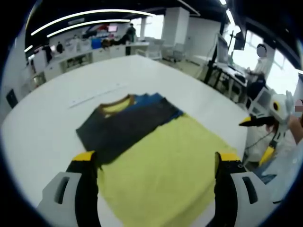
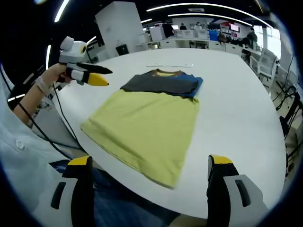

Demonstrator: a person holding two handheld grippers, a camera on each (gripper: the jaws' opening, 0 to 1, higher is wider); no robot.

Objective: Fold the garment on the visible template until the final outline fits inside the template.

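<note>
A T-shirt lies flat on the white table (image 1: 42, 123) (image 2: 236, 109). Its lower body is yellow (image 1: 165, 161) (image 2: 147, 123), the chest is dark grey (image 1: 128, 123) (image 2: 154, 83), one sleeve is blue (image 2: 193, 85), and the collar is yellow. My left gripper (image 1: 156, 158) hovers over the hem end, its jaws wide open and holding nothing. It appears again as the left gripper (image 2: 94, 74), held in a hand off the table's left edge. My right gripper (image 2: 149, 161) also stands open above the hem; the right gripper (image 1: 258, 137) comes in beyond the table's right edge.
A pale thin strip (image 1: 97, 94) (image 2: 169, 65) lies on the table beyond the collar. The shirt's hem lies close to the table's near edge. A cable (image 2: 64, 118) hangs from the hand. Desks, chairs and people stand far behind the table.
</note>
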